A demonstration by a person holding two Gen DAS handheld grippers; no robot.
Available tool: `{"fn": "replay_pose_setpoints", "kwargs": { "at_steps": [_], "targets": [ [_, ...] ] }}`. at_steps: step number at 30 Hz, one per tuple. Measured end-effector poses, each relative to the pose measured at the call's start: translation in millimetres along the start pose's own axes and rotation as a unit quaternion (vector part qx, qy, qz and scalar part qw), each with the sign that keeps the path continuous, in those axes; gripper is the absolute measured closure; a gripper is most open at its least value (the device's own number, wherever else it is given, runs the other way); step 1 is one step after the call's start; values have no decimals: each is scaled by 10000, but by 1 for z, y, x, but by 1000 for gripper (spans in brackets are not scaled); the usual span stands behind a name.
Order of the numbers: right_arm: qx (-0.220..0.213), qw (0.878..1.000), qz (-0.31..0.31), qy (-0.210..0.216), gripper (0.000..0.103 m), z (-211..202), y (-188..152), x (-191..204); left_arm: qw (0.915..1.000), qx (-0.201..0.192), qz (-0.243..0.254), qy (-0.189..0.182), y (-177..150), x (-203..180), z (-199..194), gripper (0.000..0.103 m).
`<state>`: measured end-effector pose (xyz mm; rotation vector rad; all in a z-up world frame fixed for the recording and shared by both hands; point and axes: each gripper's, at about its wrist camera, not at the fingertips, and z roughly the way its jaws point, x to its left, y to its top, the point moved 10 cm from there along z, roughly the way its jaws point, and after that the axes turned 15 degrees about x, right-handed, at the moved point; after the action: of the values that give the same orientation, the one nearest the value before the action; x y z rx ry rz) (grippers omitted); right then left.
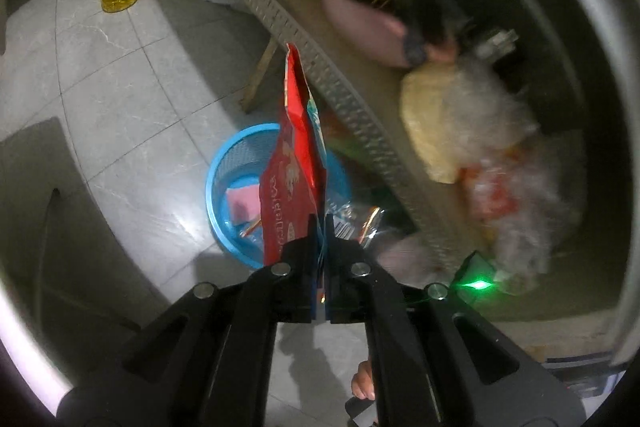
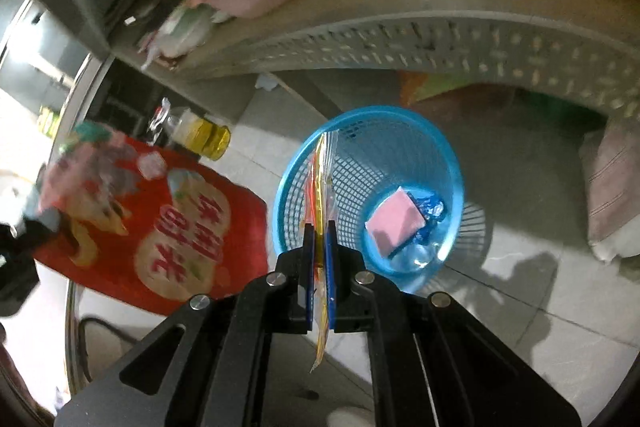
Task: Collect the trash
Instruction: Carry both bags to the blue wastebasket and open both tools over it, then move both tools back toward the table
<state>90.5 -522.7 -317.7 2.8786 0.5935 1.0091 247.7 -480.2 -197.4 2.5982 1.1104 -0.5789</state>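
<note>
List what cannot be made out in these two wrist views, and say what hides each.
- Left wrist: clear bags on the table, smeared by motion blur.
- Left wrist: blue basket contents, partly behind the red snack bag.
- Right wrist: thin wrapper, seen edge-on, print unreadable.

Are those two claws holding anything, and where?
Left gripper pinches a red snack bag at its bottom edge; right gripper clamps a thin clear wrapper mid-length.
</note>
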Motion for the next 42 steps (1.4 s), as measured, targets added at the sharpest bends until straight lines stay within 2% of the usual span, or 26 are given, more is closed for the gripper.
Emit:
{"fn": "replay_pose_setpoints", "kwargs": {
  "at_steps": [3,4,5,7,13,17,22,24,27,29,32,35,38,42],
  "targets": [
    [89,9992,253,283,97,24,17,-11,9995,115,87,272,19,-3,26,100],
    [145,9985,372,374,92,36,22,-18,9991,220,110,339,24,-5,38,96],
    [237,9976,497,421,71,48,25,-27,9989,289,91,370,28,-5,47,91],
    [285,9961,792,277,51,63,27,-51,9984,392,29,405,31,-6,60,65],
    [139,9950,985,-33,45,58,12,-94,9991,253,171,300,30,-19,49,56],
    [1,9965,816,-173,45,37,2,-95,9990,52,341,281,21,-28,23,54],
    [-129,9978,557,-340,45,10,-18,-88,9967,-419,619,331,1,-38,-33,46],
    [-122,9984,411,-361,45,-1,-28,-78,9946,-635,749,326,-17,-42,-65,44],
    [-79,9991,26,-406,45,-22,-49,-58,9911,-958,888,249,-45,-44,-110,35],
    [-46,9992,-143,-365,39,-36,-64,-49,9880,-1221,921,201,-68,-42,-138,30],
    [36,9980,-576,-249,38,-60,-91,-23,9830,-1576,913,226,-109,-29,-178,27],
    [128,9948,-998,-143,38,-80,-106,10,9746,-2084,783,266,-154,-3,-220,25],
    [47,9887,-1495,58,38,-109,-114,55,9671,-2417,639,461,-192,26,-248,25],
    [-137,9736,-2243,395,37,-146,-125,132,9518,-2935,386,808,-251,71,-292,25]
  ]
}}
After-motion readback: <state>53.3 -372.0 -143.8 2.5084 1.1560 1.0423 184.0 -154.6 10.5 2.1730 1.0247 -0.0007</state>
